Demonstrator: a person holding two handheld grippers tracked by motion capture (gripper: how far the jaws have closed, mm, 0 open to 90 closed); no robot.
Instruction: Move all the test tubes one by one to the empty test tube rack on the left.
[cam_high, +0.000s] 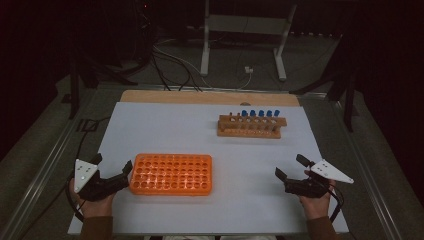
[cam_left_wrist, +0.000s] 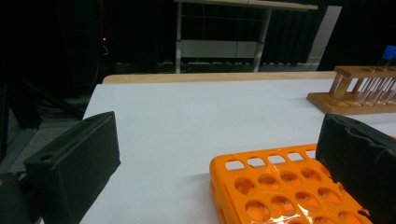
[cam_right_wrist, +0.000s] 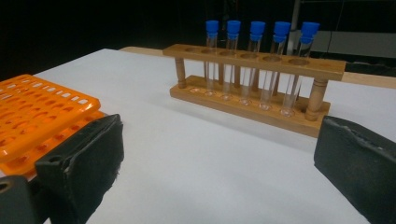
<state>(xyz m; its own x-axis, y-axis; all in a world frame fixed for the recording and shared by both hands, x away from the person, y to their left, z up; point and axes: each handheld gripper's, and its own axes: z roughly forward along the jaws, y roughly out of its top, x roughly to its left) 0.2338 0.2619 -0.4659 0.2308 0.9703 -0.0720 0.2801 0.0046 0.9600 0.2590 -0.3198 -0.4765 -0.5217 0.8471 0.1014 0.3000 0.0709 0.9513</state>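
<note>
We are seeing dim, slightly soft pictures: light is falling from above on the white table (cam_high: 165, 125), the surroundings are staying dark.

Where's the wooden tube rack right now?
In the high view, the wooden rack of blue-capped glass tubes stands far right of centre on the white table sheet, beyond the empty orange plastic rack.

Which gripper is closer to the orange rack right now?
Left. The left gripper sits right beside the orange rack at its left end; the right gripper is well off to its right.
</note>
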